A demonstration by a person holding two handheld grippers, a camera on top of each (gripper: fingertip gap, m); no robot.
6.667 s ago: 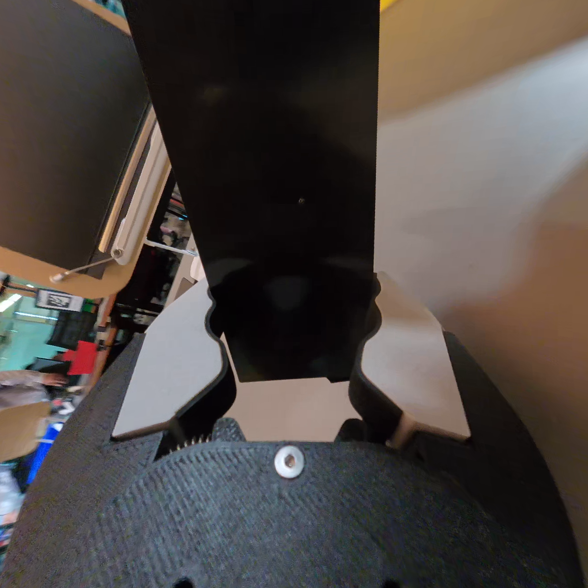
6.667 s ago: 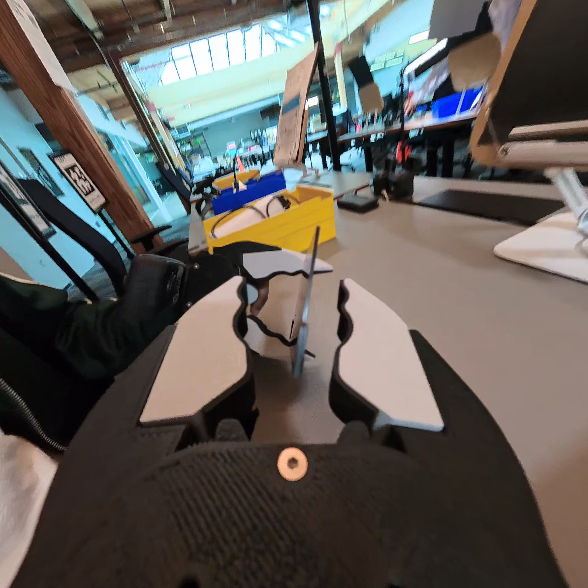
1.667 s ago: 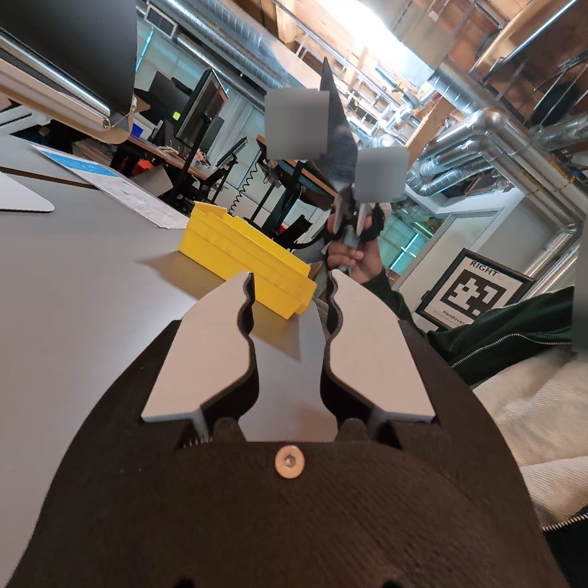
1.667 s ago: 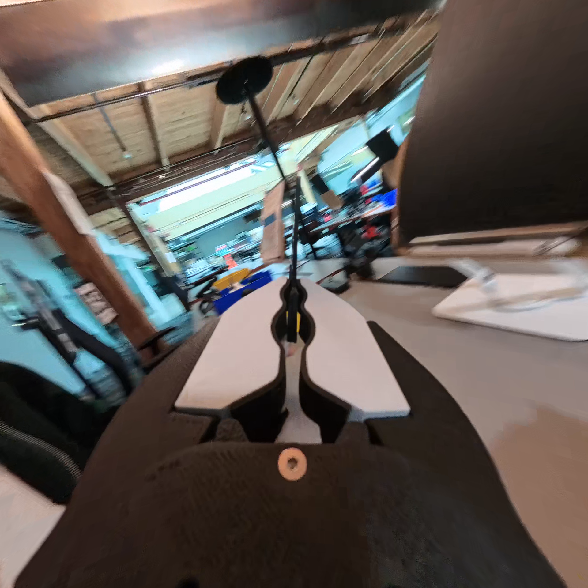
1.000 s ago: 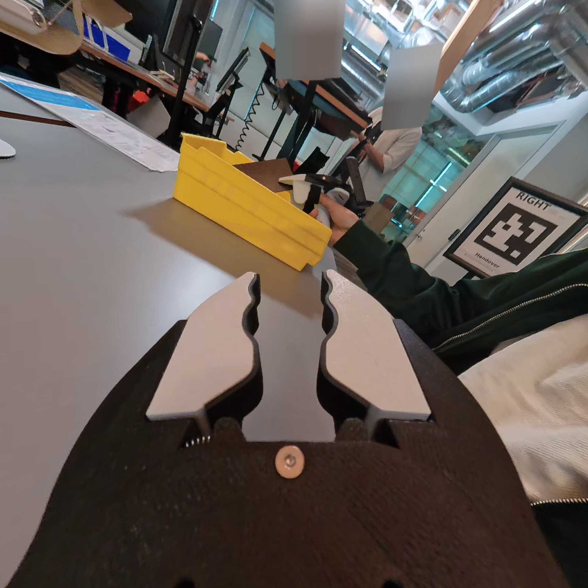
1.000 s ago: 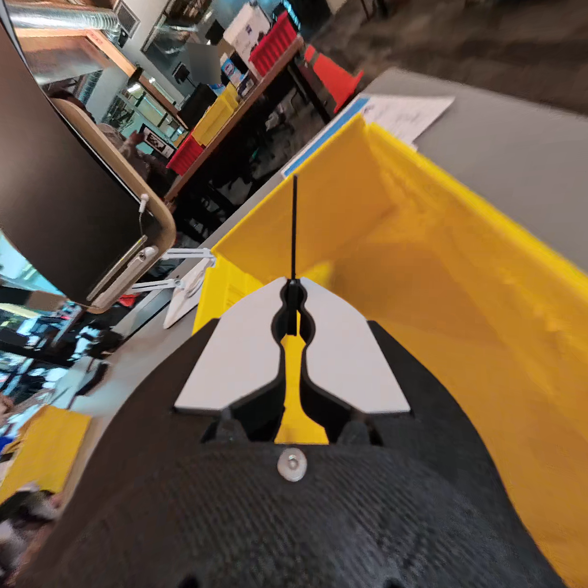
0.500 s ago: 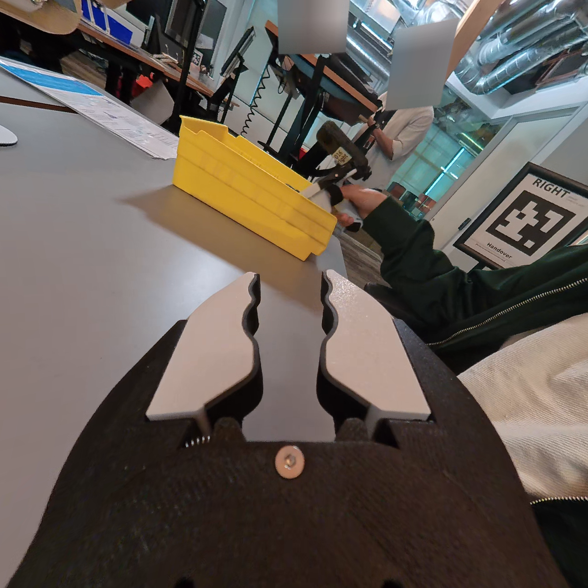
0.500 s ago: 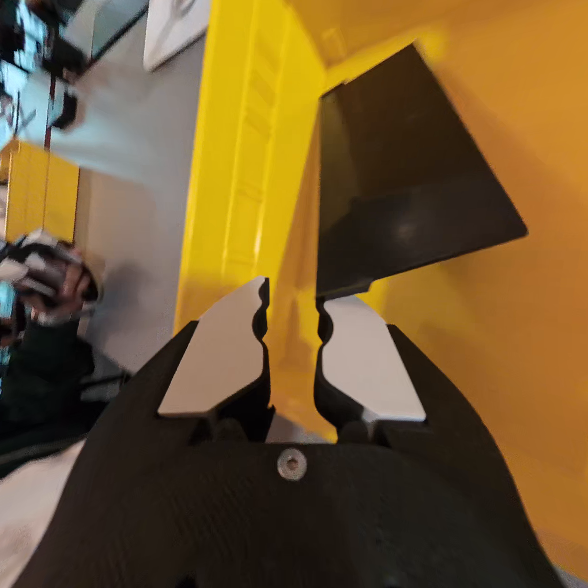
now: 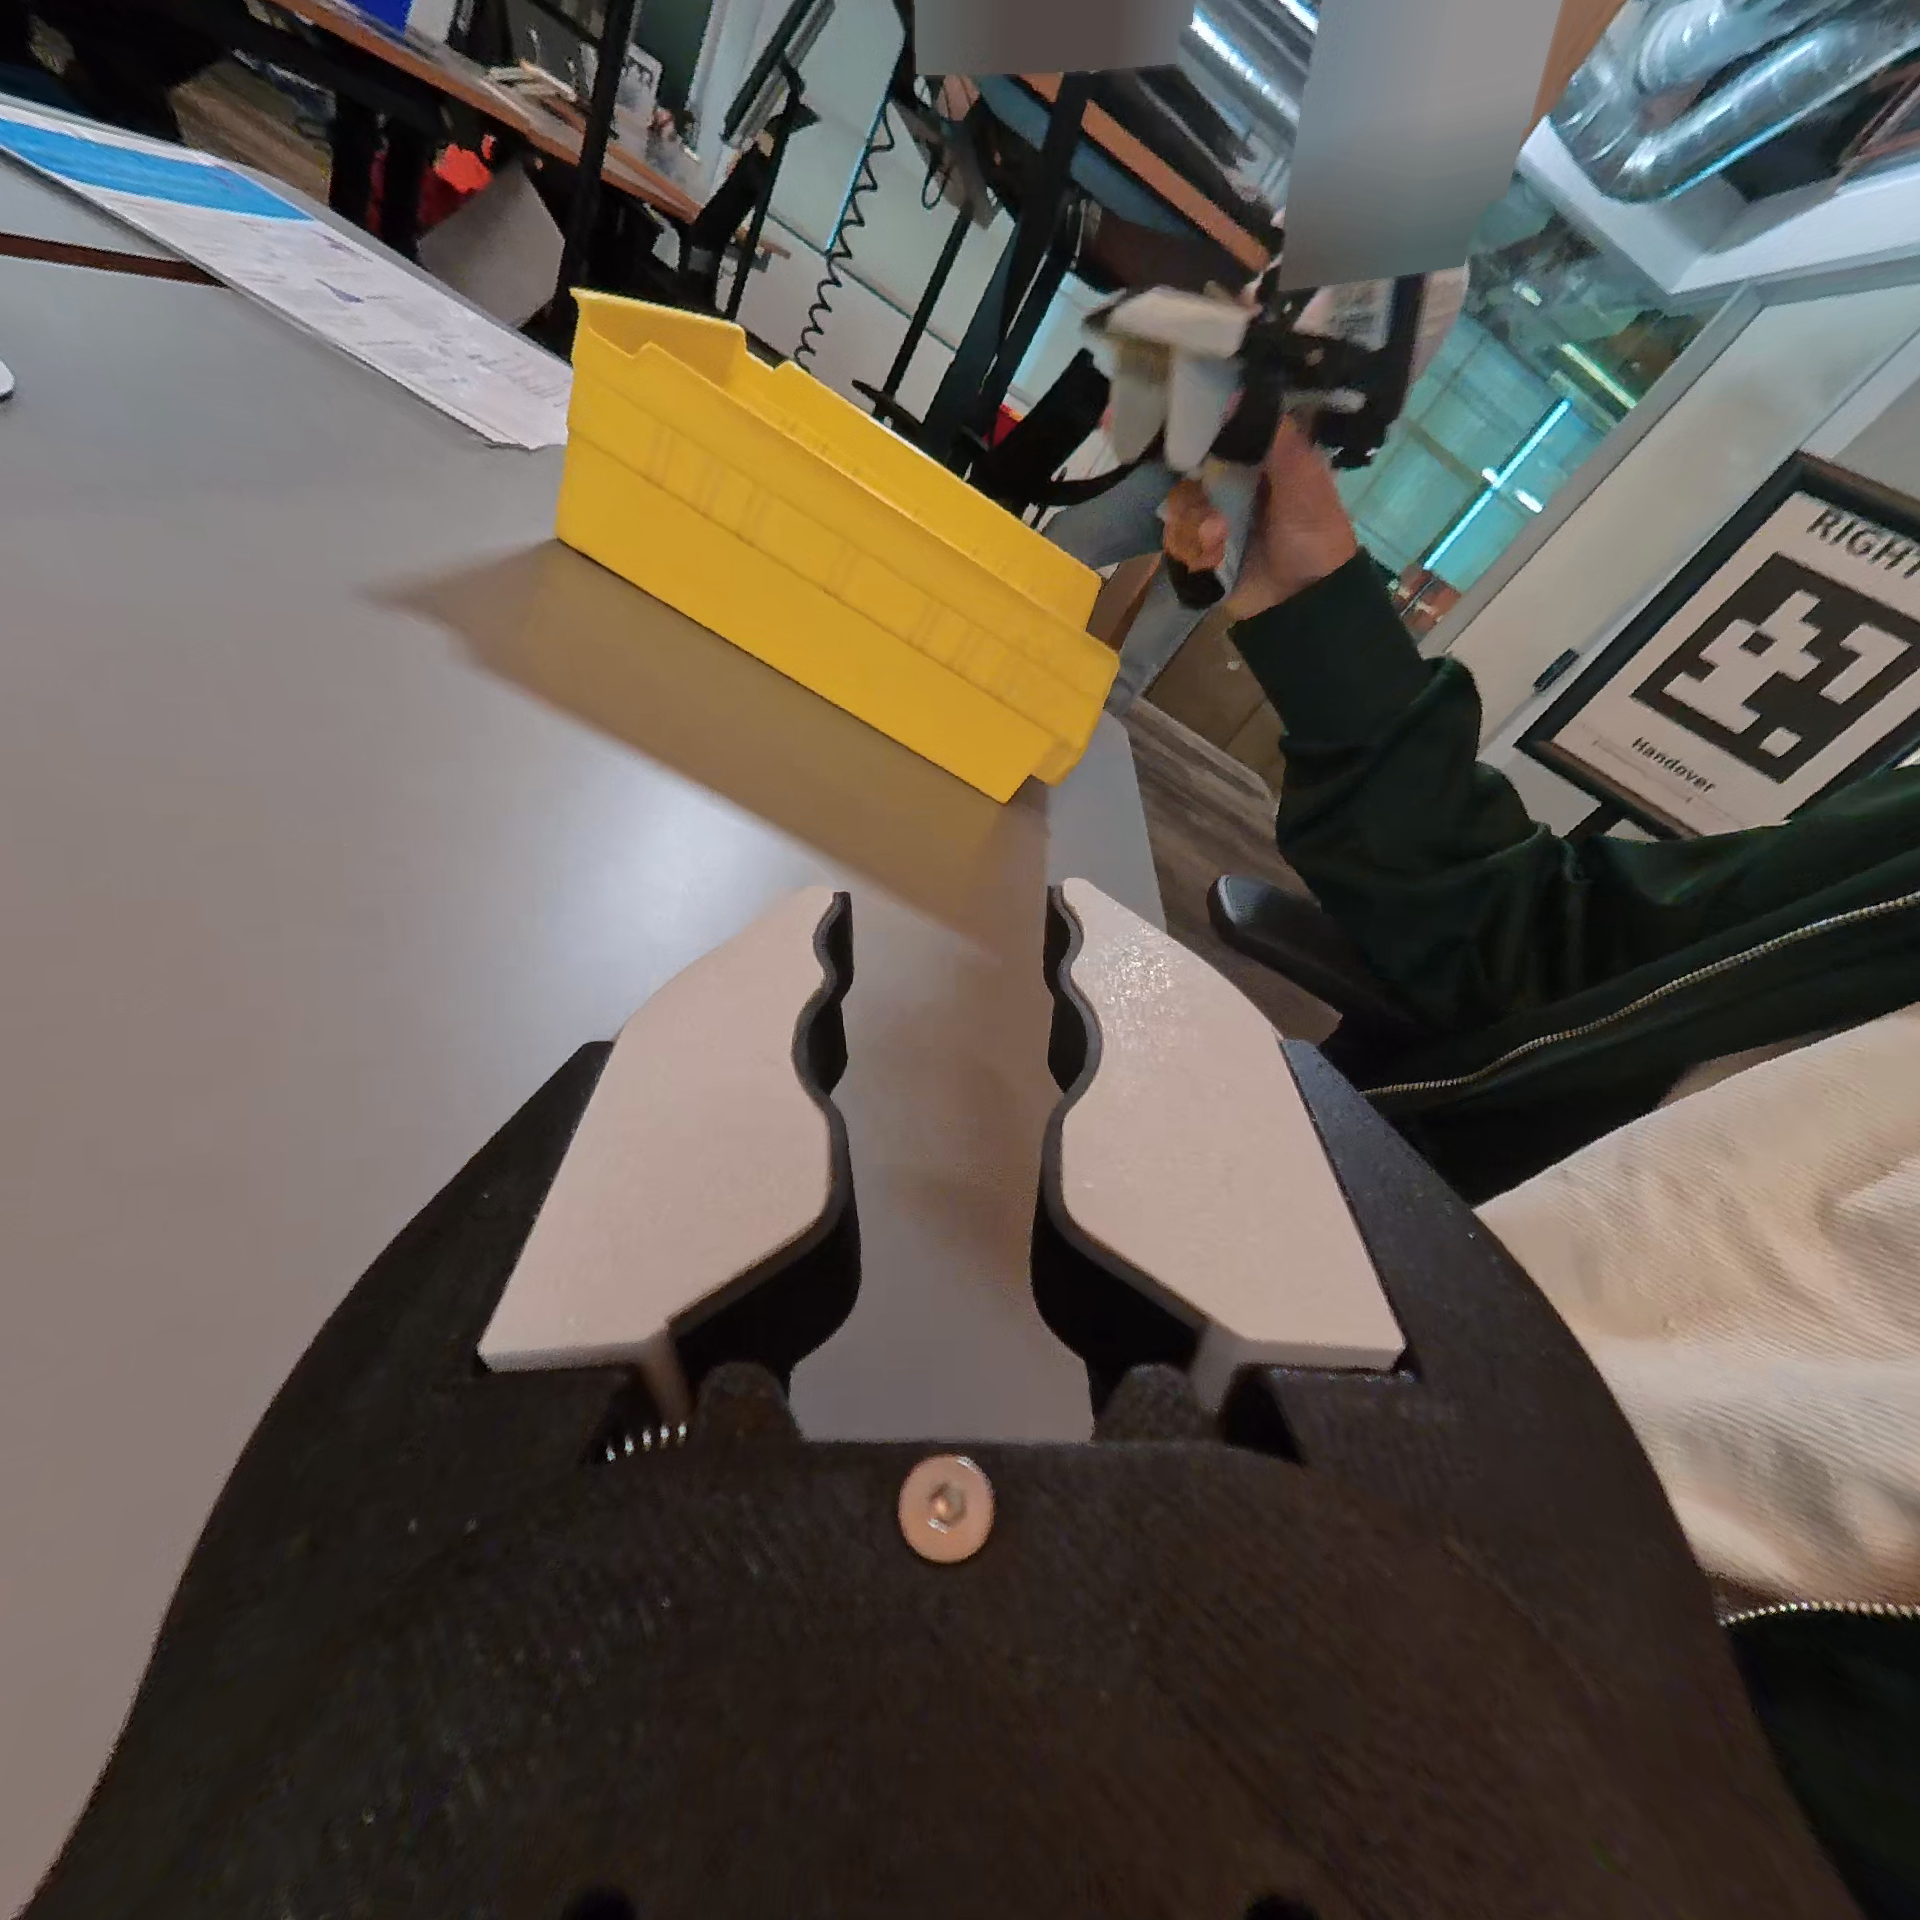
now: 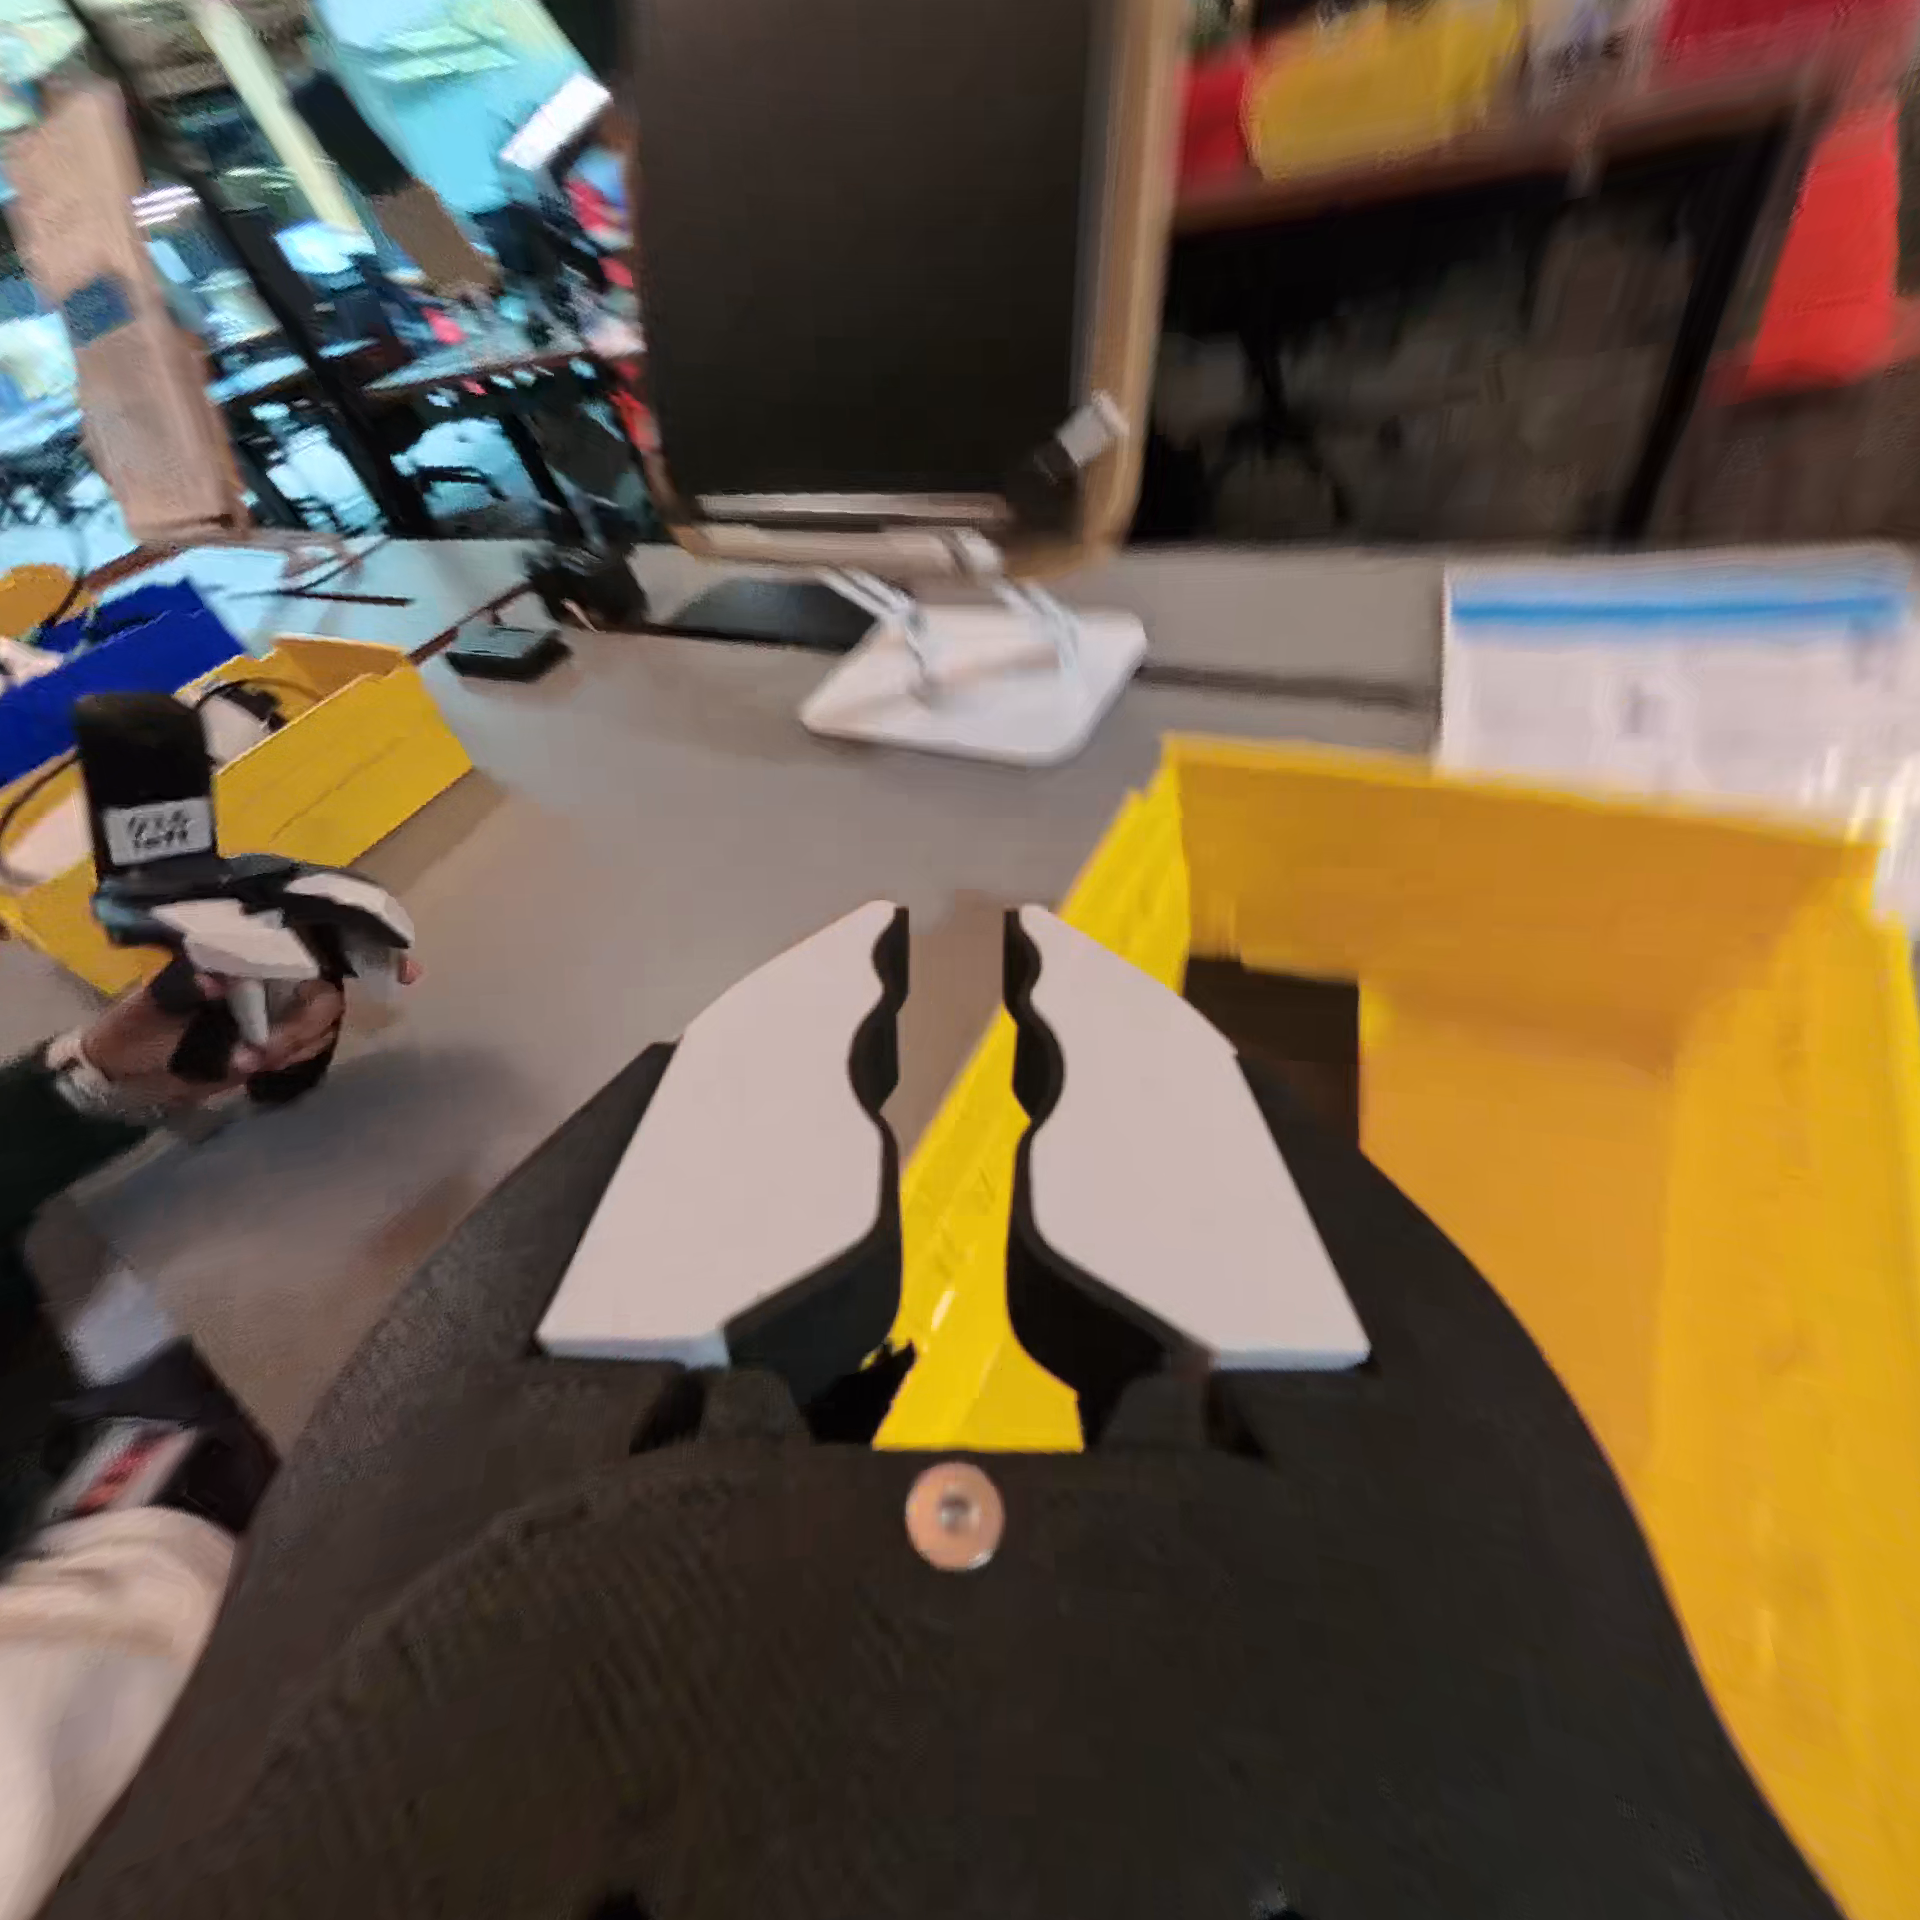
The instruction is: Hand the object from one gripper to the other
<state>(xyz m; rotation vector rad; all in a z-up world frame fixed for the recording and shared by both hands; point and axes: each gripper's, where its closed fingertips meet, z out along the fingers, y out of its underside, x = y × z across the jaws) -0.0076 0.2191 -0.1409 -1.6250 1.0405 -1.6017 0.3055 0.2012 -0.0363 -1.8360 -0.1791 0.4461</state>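
Note:
The black flat plate [image 10: 1270, 1006] lies inside the yellow bin [image 10: 1507, 904], and only a dark strip of it shows behind my right finger. My right gripper [image 10: 954, 925] is open and empty, above the bin's near left wall. It also shows far off in the left wrist view [image 9: 1195, 384], held up in a hand beyond the same yellow bin [image 9: 831, 582]. My left gripper [image 9: 945, 914] is open and empty, low over the grey table [image 9: 312, 831]. It also shows in the right wrist view [image 10: 249, 925], left of the bin.
A monitor on a white stand [image 10: 966, 686] is at the back of the table, with a paper sheet [image 10: 1662, 665] behind the bin. A second yellow bin [image 10: 332, 727] is far left. A framed black-and-white marker sign [image 9: 1766, 665] and a green sleeve [image 9: 1455, 831] are right.
My right gripper opened and let go of the black plate inside the yellow bin, then drew back and up out of it. My left gripper stayed open and empty.

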